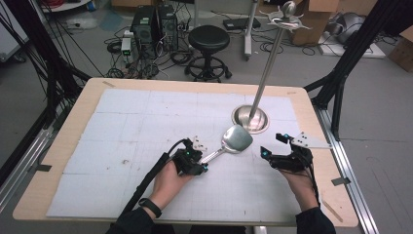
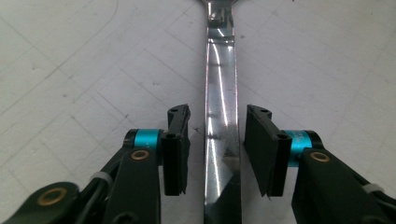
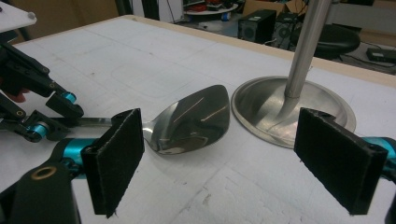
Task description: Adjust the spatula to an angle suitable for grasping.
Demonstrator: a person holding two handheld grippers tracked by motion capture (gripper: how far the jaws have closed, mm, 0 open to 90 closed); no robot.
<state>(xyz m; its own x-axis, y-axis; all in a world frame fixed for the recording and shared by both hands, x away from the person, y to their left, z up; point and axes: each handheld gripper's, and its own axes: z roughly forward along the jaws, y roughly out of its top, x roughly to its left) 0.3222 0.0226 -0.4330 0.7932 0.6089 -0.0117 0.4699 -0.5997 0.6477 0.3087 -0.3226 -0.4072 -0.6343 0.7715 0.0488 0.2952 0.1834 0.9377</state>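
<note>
A shiny metal ladle (image 1: pixel 237 139) lies on the white mat, bowl to the right and its handle (image 1: pixel 212 155) running down-left. My left gripper (image 1: pixel 201 165) stands open astride that handle. In the left gripper view the handle (image 2: pixel 222 116) runs between the two pads (image 2: pixel 177 149) with a thin gap on each side. My right gripper (image 1: pixel 272 145) hovers open just right of the ladle's bowl. In the right gripper view its pads (image 3: pixel 116 158) are spread wide, and beyond them lie the bowl (image 3: pixel 191 121) and the left gripper (image 3: pixel 51 112).
A steel stand has a round base (image 1: pixel 251 119) just behind the ladle and a tall pole (image 1: pixel 269 58) leaning up to a hooked top. The white mat (image 1: pixel 126 126) covers the wooden table (image 1: pixel 73 112). A stool (image 1: pixel 208 39) and computers stand on the floor beyond.
</note>
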